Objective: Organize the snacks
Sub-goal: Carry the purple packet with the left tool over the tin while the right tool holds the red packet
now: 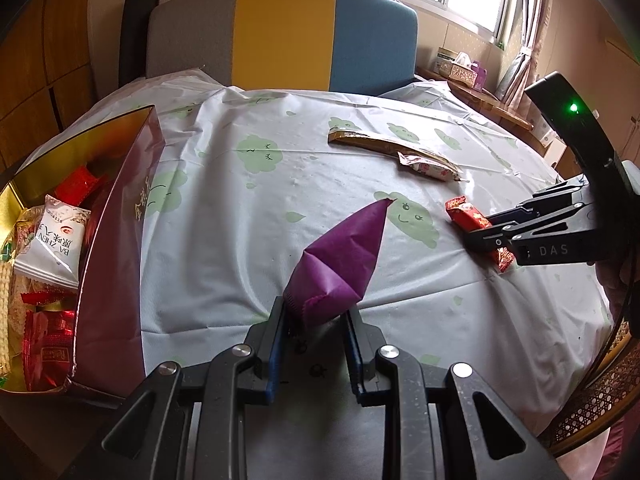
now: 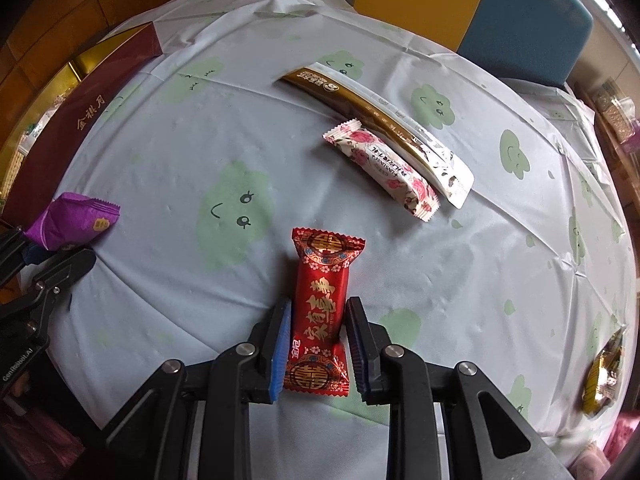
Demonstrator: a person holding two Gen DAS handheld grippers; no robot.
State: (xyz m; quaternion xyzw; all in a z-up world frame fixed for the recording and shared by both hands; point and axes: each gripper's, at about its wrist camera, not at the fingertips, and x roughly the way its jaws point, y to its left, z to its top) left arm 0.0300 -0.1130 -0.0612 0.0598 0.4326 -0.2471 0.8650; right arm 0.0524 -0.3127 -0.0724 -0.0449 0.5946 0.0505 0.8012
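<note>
Both claws were loaded. Left gripper (image 1: 316,320) was clamped tight on the crimped end of the purple packet (image 1: 340,264). The packet stuck out along the fingers, tip toward the middle of the table (image 1: 248,216), apparently lifted off the cloth.

Right gripper (image 2: 318,336) was closed on the red candy (image 2: 320,304), pads pressing its sides at mid-length. The candy's long axis ran along the fingers, one twisted end back between them and the other toward the table's centre. It seemed to sit on or just above the cloth near the table's near edge.

Key relation: the maroon box (image 1: 120,240), gold inside and already holding snacks, sat at the table's left edge, just beside the left gripper and well apart from the right one. Judgement: the purple packet goes in first, a short swing leftward; the red candy has to cross the table.

Looks: purple packet was matte and creased, with a small gold mark (image 2: 102,224). Red candy was glossy foil with gold characters.

Still loose toward the far edge: floral bar (image 2: 384,172) touching a long brown-and-white stick (image 2: 360,112).
</note>
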